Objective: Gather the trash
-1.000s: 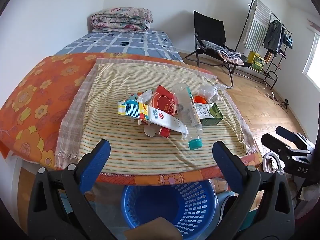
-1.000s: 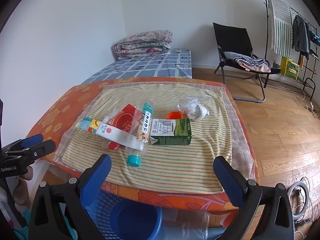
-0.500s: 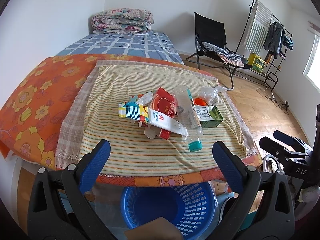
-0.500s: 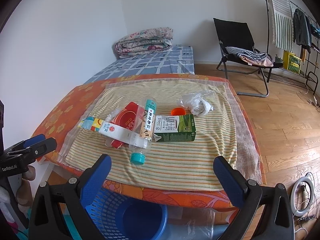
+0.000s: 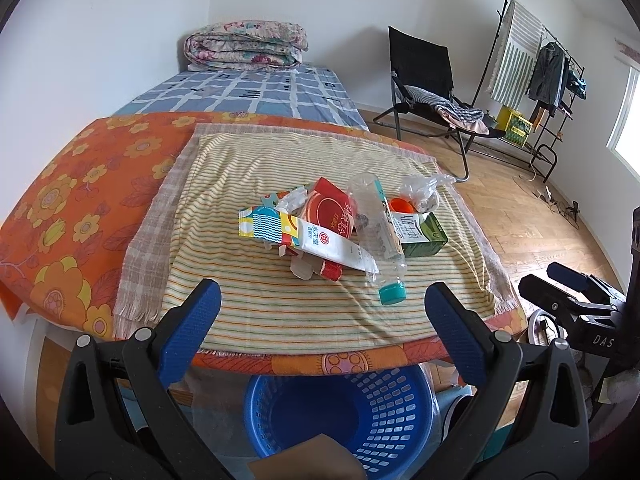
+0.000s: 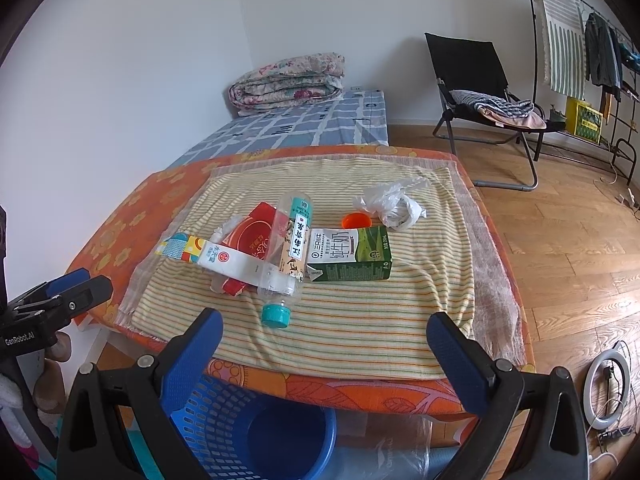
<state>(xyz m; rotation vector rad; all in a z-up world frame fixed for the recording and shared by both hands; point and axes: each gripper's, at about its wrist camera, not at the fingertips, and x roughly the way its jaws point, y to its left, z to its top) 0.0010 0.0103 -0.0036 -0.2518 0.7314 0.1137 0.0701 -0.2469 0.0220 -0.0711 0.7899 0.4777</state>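
Note:
A pile of trash lies on the striped cloth (image 5: 256, 168): a clear plastic bottle (image 5: 378, 228) with a teal cap (image 6: 275, 315), a green milk carton (image 6: 350, 254), a white flattened carton (image 5: 304, 236), a red box (image 5: 330, 208), an orange cap (image 6: 355, 220) and a crumpled plastic bag (image 6: 390, 202). A blue basket (image 5: 340, 412) stands on the floor below the table's near edge. My left gripper (image 5: 320, 312) is open and empty, above the basket. My right gripper (image 6: 320, 340) is open and empty, short of the table edge.
An orange flowered cloth (image 5: 76, 184) covers the table. A bed with a folded quilt (image 5: 244, 46) lies behind. A black folding chair (image 6: 476, 80) and a clothes rack (image 6: 576, 52) stand at the right on the wooden floor. A ring light (image 6: 610, 386) lies on the floor.
Both grippers have drawn back and risen slightly, so the table and trash look a little farther away. The jaws stay open. The trash has not moved.

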